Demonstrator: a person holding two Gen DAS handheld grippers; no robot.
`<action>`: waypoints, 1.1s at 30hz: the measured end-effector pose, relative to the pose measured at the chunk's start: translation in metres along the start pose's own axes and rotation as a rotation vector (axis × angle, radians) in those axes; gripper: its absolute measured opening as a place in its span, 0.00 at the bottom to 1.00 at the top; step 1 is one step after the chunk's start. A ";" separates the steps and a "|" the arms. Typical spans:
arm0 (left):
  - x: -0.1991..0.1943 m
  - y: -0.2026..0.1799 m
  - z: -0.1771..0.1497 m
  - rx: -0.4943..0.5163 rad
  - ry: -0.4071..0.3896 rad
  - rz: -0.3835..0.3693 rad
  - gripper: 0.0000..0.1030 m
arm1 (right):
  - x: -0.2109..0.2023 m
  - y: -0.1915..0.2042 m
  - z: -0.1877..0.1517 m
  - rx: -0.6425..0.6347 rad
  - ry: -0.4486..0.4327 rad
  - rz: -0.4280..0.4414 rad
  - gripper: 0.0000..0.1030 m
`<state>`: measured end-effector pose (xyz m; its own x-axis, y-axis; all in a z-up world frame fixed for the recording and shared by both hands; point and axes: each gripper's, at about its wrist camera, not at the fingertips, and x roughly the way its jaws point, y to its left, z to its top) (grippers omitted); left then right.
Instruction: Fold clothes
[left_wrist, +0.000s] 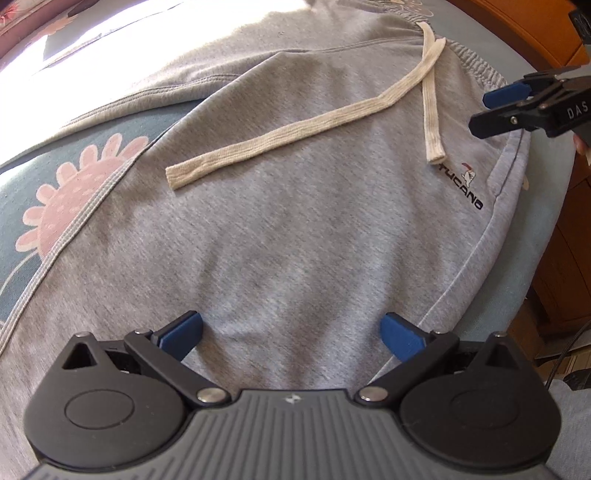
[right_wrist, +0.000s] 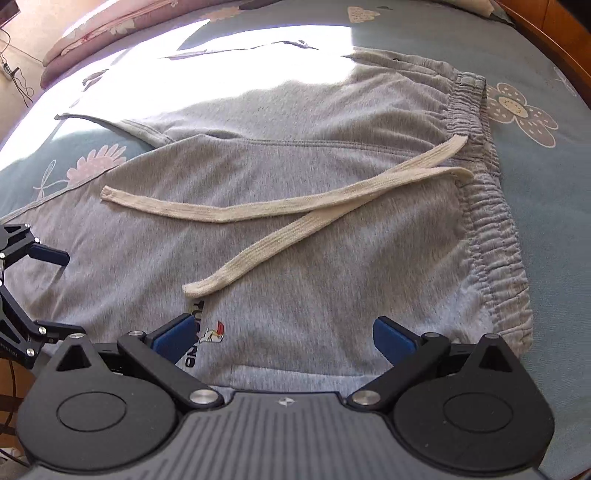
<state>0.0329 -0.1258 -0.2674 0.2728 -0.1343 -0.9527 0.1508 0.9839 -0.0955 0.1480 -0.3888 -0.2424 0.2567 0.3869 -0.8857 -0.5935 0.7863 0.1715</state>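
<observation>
Grey sweat shorts (left_wrist: 295, 240) (right_wrist: 332, 277) lie flat on the bed, their elastic waistband (right_wrist: 480, 221) on the right in the right wrist view. A cream drawstring (left_wrist: 295, 133) (right_wrist: 258, 214) lies loose across the front, with a TUCANO logo (left_wrist: 461, 188) (right_wrist: 207, 332) near the hem. My left gripper (left_wrist: 291, 339) (right_wrist: 55, 291) hovers open over the leg part, nothing between its blue pads. My right gripper (right_wrist: 284, 339) (left_wrist: 484, 110) stands open over the logo corner by the waistband, also holding nothing.
A blue bedsheet with pink flowers (left_wrist: 55, 206) (right_wrist: 535, 184) lies under the shorts. Wooden furniture (left_wrist: 517, 29) (right_wrist: 554, 37) borders the bed's far side. A pink pillow (right_wrist: 110, 26) lies at the head, and cables (right_wrist: 14, 74) hang by the wall. Bright sunlight washes out the far fabric.
</observation>
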 end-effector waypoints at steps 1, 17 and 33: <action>0.001 0.002 0.001 -0.021 0.001 -0.001 0.99 | 0.006 -0.003 0.009 0.009 -0.021 0.002 1.00; 0.001 0.019 -0.005 -0.162 -0.046 0.000 0.99 | 0.009 -0.026 0.022 0.067 -0.081 -0.057 1.00; -0.037 0.074 -0.060 -0.256 -0.187 0.078 0.99 | 0.010 0.064 0.036 0.184 0.036 -0.130 1.00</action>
<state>-0.0225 -0.0414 -0.2568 0.4473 -0.0528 -0.8928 -0.1151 0.9866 -0.1161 0.1398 -0.3173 -0.2246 0.2927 0.2620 -0.9196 -0.4075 0.9042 0.1279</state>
